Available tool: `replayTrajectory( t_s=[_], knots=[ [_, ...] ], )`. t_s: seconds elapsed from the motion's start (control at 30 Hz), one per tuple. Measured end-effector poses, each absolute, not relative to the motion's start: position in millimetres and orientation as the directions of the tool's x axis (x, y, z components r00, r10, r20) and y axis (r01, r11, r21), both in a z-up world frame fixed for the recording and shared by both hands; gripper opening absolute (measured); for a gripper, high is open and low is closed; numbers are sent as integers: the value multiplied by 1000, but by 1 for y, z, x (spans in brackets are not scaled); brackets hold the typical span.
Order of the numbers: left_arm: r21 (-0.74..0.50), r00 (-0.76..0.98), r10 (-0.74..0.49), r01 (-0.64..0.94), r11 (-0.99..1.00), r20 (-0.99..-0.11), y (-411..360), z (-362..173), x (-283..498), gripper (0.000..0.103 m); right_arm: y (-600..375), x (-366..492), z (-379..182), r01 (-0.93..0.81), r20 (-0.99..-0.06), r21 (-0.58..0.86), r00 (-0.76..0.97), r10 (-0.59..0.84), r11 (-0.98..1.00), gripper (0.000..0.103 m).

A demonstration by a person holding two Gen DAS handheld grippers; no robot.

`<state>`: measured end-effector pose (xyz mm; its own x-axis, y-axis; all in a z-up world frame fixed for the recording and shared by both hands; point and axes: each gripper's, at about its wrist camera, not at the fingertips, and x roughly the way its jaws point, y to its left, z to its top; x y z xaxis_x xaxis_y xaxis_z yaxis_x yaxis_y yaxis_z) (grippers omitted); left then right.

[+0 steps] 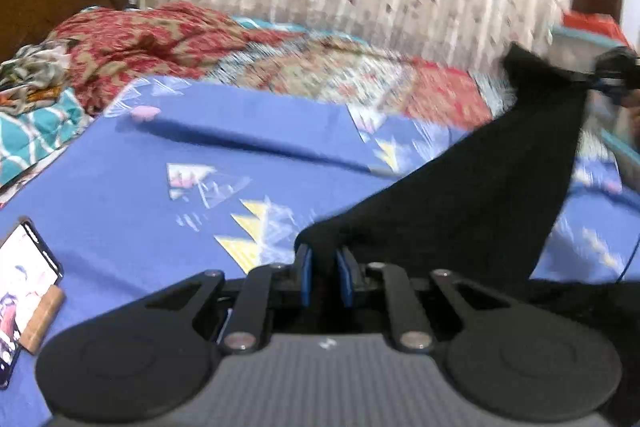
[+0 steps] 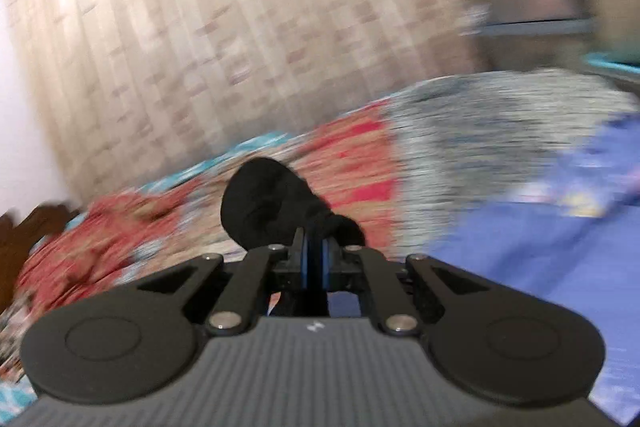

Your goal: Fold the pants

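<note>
Two corners of the black fabric pants (image 1: 480,195) are pinched: my left gripper (image 1: 325,263) low over the blue patterned bedsheet (image 1: 120,211), my right gripper (image 2: 315,247) higher, cloth stretched diagonally between.

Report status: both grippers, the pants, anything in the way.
Left gripper shut on black pants. Right gripper shut on another bunch, lifted off the bed. Phone lies at bed's left, clear of cloth.
</note>
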<state>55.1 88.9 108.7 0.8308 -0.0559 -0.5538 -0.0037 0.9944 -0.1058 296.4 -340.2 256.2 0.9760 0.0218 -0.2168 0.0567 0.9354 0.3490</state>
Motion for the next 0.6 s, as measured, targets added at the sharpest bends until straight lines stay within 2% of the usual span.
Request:
replayTrajectory(
  t_s=[0.13,0.17,0.23,0.3,0.43,0.53,0.6],
  knots=[
    [-65,790,-90,63,996,-607,64,94,42,22,-424,240,209,327,-331,305,917,-222,895,9],
    [-58,788,-98,80,995,-608,60,93,35,29,-442,228,191,411,-395,268,872,-290,872,12],
    [-57,790,-106,89,994,-604,61,95,19,37,-468,213,160,493,-528,254,791,-308,832,19],
    [-73,791,-91,58,996,-604,73,100,4,45,-484,192,137,530,-599,306,753,-272,791,34],
    [-211,758,-45,-124,970,-651,125,101,-25,47,-463,168,137,474,-579,267,775,-253,839,34],
    [-399,731,-92,-259,880,-676,169,90,-45,48,-417,178,154,302,-534,248,835,-131,920,37],
    [-504,730,-137,-311,806,-670,189,79,-54,52,-372,197,165,122,-538,224,843,18,967,52]
  ],
)
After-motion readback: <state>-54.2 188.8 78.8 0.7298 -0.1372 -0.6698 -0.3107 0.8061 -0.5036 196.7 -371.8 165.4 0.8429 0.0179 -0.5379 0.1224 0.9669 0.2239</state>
